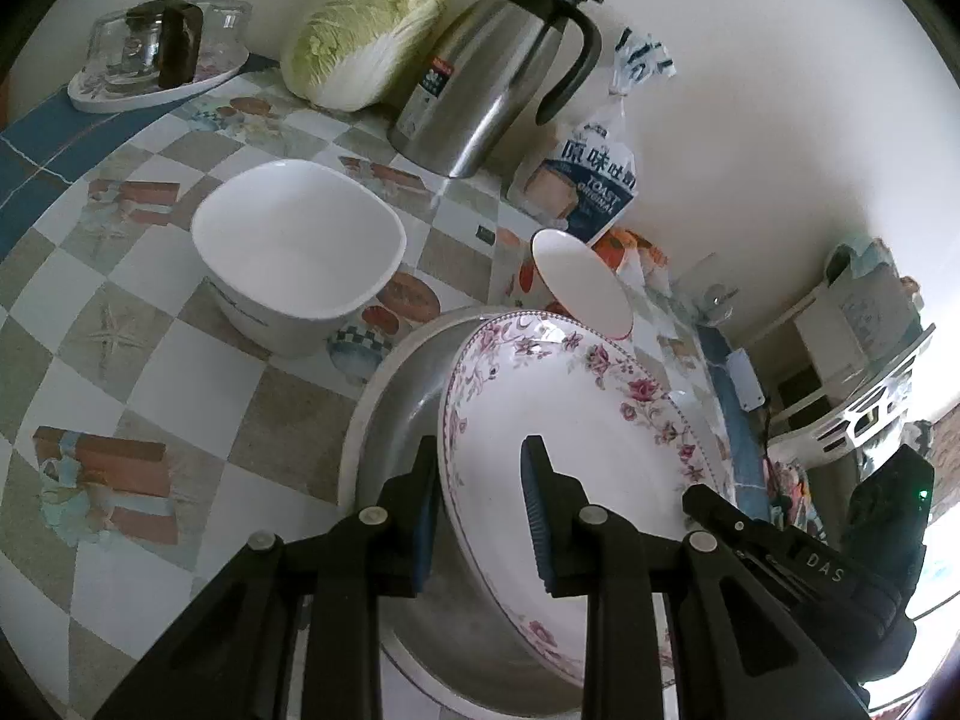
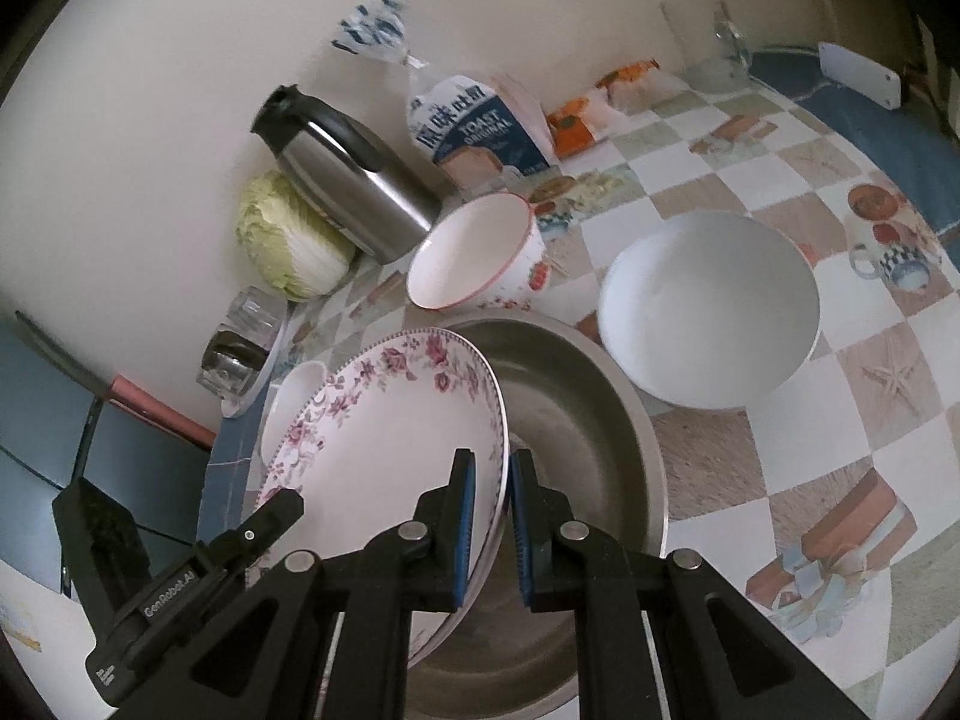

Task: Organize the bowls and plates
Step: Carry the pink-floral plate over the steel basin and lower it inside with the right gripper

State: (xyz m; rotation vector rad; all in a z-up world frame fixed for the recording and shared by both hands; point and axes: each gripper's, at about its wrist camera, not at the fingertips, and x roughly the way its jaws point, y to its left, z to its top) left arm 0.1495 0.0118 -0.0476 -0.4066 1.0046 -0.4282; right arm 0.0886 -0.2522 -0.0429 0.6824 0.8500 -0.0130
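- Two black grippers are pinching one floral plate (image 1: 576, 438) by opposite edges, tilted above a round, dull stainless-steel basin (image 2: 576, 420).
- In the left wrist view, the left gripper (image 1: 480, 516) is clamping the glossy porcelain rim at about 6 o'clock, one ribbed blue pad under the plate and one on its smooth white face.
- In the right wrist view, the right gripper (image 2: 491, 525) is squeezing the thin rim at about 6 o'clock, its jaws nearly pressed together on either side of it.
- Pink rose sprays and a dotted border are ringing the plate's round, shallow well.
- Sitting at 10 o'clock from the basin in the left wrist view is a plain white bowl with a rounded-square rim (image 1: 300, 240).
- Standing at 12 o'clock from the basin in the right wrist view, just beside it, is a small bowl with a thin red rim and a printed outside (image 2: 474, 252).
- Resting at 2 o'clock from the basin in the same view is a round, smooth white bowl (image 2: 711, 306).
- Lining the wall behind are a leafy napa cabbage (image 1: 366, 30), a brushed steel jug with a black handle (image 1: 498, 66) and a crinkled plastic toast bag (image 1: 594, 180).
- Covering the table is a glossy checkered cloth (image 1: 150, 360) printed with starfish and cups.
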